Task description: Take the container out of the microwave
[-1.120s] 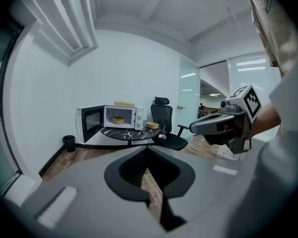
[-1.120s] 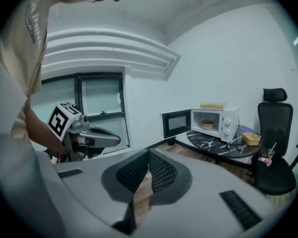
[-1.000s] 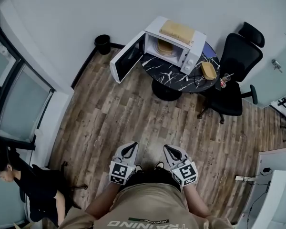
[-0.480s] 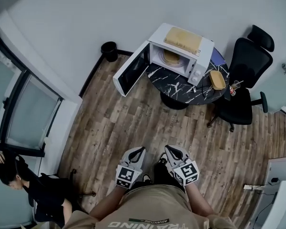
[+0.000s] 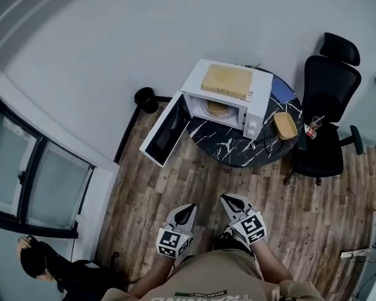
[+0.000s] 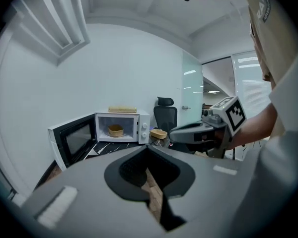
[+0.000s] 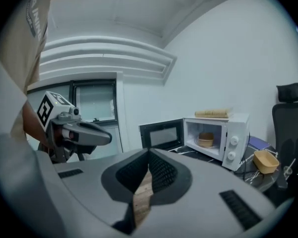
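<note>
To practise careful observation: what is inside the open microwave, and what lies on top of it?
Inside the microwave sits a tan container; its contents cannot be made out. A flat tan slab lies on top.

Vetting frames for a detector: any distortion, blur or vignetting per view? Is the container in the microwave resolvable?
Head view: heavy fisheye bowing, sharp; round tan container shows inside the open white microwave. Left gripper view: black circular vignette, near grey fingers soft, container tiny but distinct. Right gripper view: same vignette, fingers soft, container small, clear.

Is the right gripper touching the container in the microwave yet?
Apart. Head view: right gripper hangs over the floor, far from the container inside the microwave.
</note>
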`<state>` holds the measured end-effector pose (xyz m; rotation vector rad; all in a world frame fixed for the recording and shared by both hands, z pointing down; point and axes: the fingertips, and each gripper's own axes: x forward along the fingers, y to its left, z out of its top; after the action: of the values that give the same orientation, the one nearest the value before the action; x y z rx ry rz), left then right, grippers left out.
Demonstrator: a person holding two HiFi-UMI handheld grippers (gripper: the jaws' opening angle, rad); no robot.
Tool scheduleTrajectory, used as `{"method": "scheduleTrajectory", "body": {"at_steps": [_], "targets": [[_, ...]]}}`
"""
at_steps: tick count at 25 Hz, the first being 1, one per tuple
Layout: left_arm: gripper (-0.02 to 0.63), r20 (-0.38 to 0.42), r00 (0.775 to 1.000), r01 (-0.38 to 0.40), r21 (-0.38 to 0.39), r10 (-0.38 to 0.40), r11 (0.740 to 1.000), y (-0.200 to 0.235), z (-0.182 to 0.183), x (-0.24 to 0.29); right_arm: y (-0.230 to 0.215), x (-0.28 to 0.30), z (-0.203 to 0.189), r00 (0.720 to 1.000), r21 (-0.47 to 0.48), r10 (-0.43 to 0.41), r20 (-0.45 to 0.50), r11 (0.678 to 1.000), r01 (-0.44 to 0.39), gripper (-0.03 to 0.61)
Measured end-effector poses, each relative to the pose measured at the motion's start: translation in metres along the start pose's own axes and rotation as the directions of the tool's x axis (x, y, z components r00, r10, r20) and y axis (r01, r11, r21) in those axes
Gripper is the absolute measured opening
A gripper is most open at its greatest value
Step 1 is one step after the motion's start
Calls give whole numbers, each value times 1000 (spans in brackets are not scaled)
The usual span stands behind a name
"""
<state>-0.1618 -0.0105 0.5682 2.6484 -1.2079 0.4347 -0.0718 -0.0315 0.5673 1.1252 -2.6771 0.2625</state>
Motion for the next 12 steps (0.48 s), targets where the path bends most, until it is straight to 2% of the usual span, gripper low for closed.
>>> {"method": "scheduleTrajectory", "body": {"at_steps": [3, 8, 12], "targets": [[8, -13, 1000, -16, -11, 16, 1000, 11, 10, 30, -30, 8, -3, 1000, 9, 10, -20, 1000, -9, 9], [8, -25, 999, -40, 19, 41, 999, 28, 26, 67, -71, 23, 2, 1000, 83, 27, 10, 996, -28, 8], [6, -37, 998, -56, 2, 56, 998, 34, 26, 85, -88, 35, 3, 999, 138, 21, 35, 990, -25, 8]]}}
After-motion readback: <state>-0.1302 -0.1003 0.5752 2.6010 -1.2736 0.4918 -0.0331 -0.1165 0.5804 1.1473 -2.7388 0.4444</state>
